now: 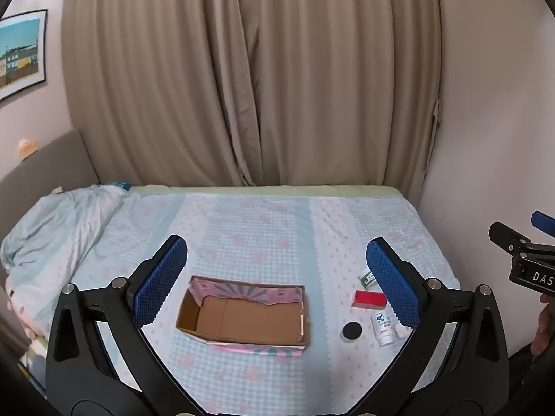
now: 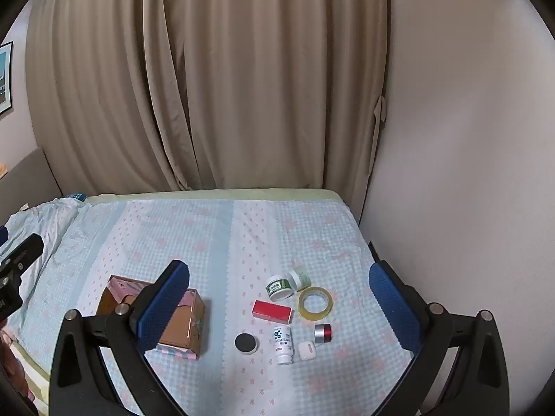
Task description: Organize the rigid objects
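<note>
An open cardboard box (image 1: 242, 315) with nothing in it sits on the bed, also in the right wrist view (image 2: 180, 326). To its right lie several small items: a red box (image 2: 272, 311), a black-lidded jar (image 2: 246, 343), a white bottle (image 2: 283, 344), two white-green jars (image 2: 279, 287), a tape roll (image 2: 315, 303), a red-silver cylinder (image 2: 322, 332) and a white earbud case (image 2: 307, 350). My left gripper (image 1: 277, 277) is open, held above the box. My right gripper (image 2: 277, 305) is open, held above the items.
The bed (image 1: 260, 222) has a light blue checked sheet, with a crumpled blanket (image 1: 52, 228) at the left. Beige curtains (image 1: 242, 69) hang behind it and a wall (image 2: 468, 138) borders the right side.
</note>
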Action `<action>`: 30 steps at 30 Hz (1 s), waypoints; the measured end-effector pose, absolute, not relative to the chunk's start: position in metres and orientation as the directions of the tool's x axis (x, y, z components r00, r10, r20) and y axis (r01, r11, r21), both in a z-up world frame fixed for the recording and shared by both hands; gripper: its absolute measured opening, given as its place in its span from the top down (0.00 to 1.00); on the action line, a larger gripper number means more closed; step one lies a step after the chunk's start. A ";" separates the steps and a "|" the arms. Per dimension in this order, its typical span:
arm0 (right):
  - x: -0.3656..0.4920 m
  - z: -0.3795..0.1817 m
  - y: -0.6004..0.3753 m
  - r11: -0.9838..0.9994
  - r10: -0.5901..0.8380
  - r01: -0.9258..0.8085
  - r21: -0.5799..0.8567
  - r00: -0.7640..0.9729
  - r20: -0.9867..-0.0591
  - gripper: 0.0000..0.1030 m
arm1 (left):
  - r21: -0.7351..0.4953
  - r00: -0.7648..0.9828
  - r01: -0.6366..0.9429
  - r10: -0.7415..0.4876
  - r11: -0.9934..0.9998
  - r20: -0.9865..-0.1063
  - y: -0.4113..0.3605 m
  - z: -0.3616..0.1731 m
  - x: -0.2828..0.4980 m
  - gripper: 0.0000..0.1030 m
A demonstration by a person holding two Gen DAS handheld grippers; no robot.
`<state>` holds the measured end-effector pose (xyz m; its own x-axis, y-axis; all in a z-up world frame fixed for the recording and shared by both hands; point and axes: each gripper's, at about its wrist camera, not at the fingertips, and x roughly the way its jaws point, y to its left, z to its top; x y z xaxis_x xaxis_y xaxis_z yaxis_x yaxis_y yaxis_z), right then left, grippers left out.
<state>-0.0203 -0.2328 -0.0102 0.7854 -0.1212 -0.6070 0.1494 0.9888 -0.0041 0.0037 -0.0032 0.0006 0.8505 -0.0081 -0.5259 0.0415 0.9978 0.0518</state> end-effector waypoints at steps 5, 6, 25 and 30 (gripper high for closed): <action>-0.018 -0.003 -0.232 0.990 -0.114 0.141 -0.005 0.780 -0.615 0.00 | 0.038 0.868 0.049 -0.023 0.998 -0.496 -0.004 0.003 -0.001 0.00; -0.018 -0.001 -0.232 0.990 -0.114 0.139 -0.007 0.779 -0.616 0.00 | 0.035 0.867 0.050 -0.026 0.998 -0.497 -0.003 0.003 -0.002 0.00; -0.009 0.011 -0.252 0.991 -0.118 0.132 -0.018 0.805 -0.581 0.00 | 0.013 0.871 0.030 -0.020 0.999 -0.491 -0.002 0.007 -0.003 0.00; -0.018 0.001 -0.241 0.991 -0.124 0.135 -0.023 0.812 -0.571 0.00 | 0.015 0.872 0.025 -0.014 1.000 -0.490 -0.005 0.006 -0.003 0.00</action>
<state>-0.0184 -0.2415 0.0014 0.8117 -0.1243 -0.5707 0.1353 0.9905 -0.0234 -0.0030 -0.0049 0.0065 0.8717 -0.0144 -0.4898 0.0248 0.9996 0.0148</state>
